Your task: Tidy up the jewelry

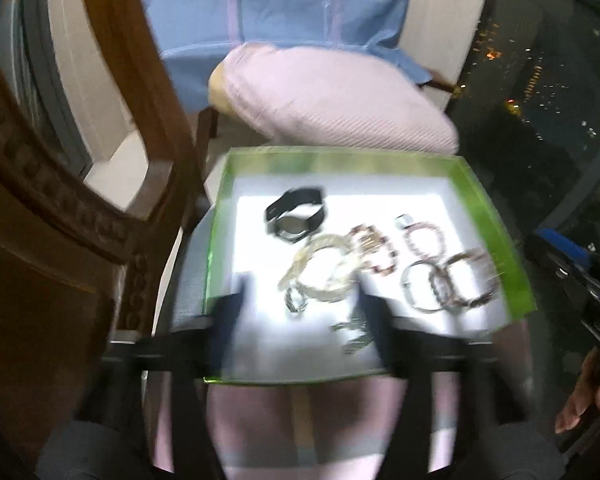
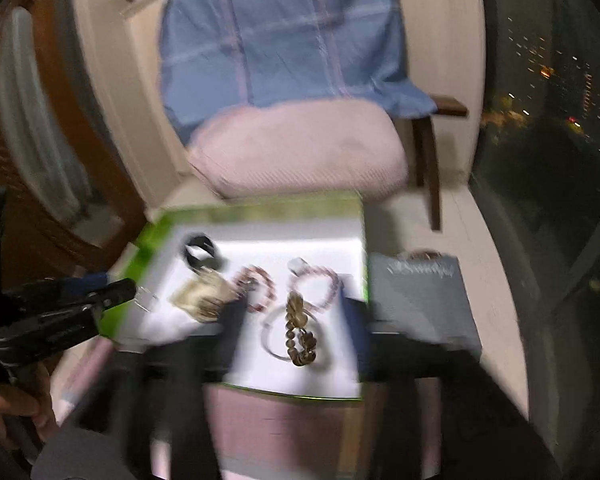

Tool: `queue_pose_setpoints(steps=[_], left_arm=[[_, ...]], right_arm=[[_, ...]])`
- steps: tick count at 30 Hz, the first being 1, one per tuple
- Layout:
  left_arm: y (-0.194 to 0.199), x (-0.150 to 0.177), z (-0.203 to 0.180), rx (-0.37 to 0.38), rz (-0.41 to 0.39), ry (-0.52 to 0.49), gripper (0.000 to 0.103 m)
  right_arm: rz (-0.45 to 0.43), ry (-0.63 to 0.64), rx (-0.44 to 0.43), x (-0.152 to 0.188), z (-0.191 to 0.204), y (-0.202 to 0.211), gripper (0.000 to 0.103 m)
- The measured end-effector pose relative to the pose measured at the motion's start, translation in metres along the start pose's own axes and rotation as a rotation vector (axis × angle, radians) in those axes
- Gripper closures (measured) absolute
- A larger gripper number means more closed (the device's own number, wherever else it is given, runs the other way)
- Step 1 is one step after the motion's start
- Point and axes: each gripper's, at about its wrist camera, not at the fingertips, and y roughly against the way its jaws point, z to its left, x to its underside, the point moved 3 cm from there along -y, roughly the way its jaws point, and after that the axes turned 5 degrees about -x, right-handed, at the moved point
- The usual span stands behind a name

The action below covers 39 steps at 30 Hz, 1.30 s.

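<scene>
A green-walled box (image 1: 496,236) with a white floor holds jewelry: a black watch (image 1: 296,214), a pale chain tangle (image 1: 324,272), beaded bracelets (image 1: 424,236) and thin bangles (image 1: 424,288). My left gripper (image 1: 300,312) is open, its blurred fingers over the box's near half, empty. In the right wrist view the same box (image 2: 140,256) shows the watch (image 2: 200,254), pink bead bracelets (image 2: 316,284) and a brown bead bracelet (image 2: 298,332). My right gripper (image 2: 296,320) is open and empty above the bracelets. The left gripper's body (image 2: 60,316) shows at the left.
A grey box (image 2: 416,292) sits right of the green one. A chair with a pink cushion (image 1: 332,96) and a blue checked cloth (image 2: 284,32) stands behind. Carved wooden furniture (image 1: 40,184) is at the left, a dark window (image 2: 560,120) at the right.
</scene>
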Motion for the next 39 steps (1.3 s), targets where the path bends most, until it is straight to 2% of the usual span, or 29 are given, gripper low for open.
queue_pose_setpoints(steps=[2, 4, 6, 9, 11, 14, 16, 19, 25, 29, 32, 39], left_arm=[[0.004, 0.009, 0.004, 0.014, -0.004, 0.010, 0.016], [0.029, 0.027, 0.006, 0.051, -0.023, 0.009, 0.005], [0.060, 0.038, 0.008, 0.047, -0.067, 0.010, 0.004], [0.115, 0.058, 0.003, 0.064, -0.103, 0.007, 0.004], [0.155, 0.075, 0.000, 0.087, -0.139, 0.015, 0.004], [0.197, 0.093, -0.004, 0.095, -0.164, 0.011, 0.004], [0.224, 0.105, -0.008, 0.086, -0.178, 0.001, 0.004], [0.259, 0.121, -0.015, 0.065, -0.198, -0.011, 0.004], [0.295, 0.146, -0.029, -0.030, -0.193, -0.061, 0.004], [0.314, 0.157, -0.028, 0.004, -0.208, -0.039, 0.004], [0.327, 0.160, -0.024, 0.001, -0.221, -0.020, 0.004], [0.347, 0.162, -0.024, -0.003, -0.252, -0.016, 0.004]], right_arm=[[-0.046, -0.055, -0.014, 0.011, -0.007, 0.015, 0.030], [-0.076, -0.079, -0.020, 0.024, -0.008, 0.038, 0.015], [-0.113, -0.095, -0.019, 0.038, -0.004, 0.069, 0.003], [-0.099, -0.087, -0.008, 0.060, 0.008, 0.109, 0.003], [-0.042, -0.097, -0.003, 0.075, 0.016, 0.131, 0.003], [0.076, -0.121, -0.004, 0.092, 0.027, 0.155, 0.003], [0.100, -0.141, -0.011, 0.101, 0.032, 0.175, 0.003], [0.067, -0.120, 0.007, 0.105, 0.045, 0.209, 0.003], [-0.026, -0.035, 0.059, 0.115, 0.071, 0.271, 0.003], [-0.080, 0.027, 0.094, 0.123, 0.088, 0.299, 0.003], [-0.115, 0.038, 0.099, 0.127, 0.094, 0.315, 0.003], [-0.135, 0.037, 0.089, 0.130, 0.099, 0.326, 0.003]])
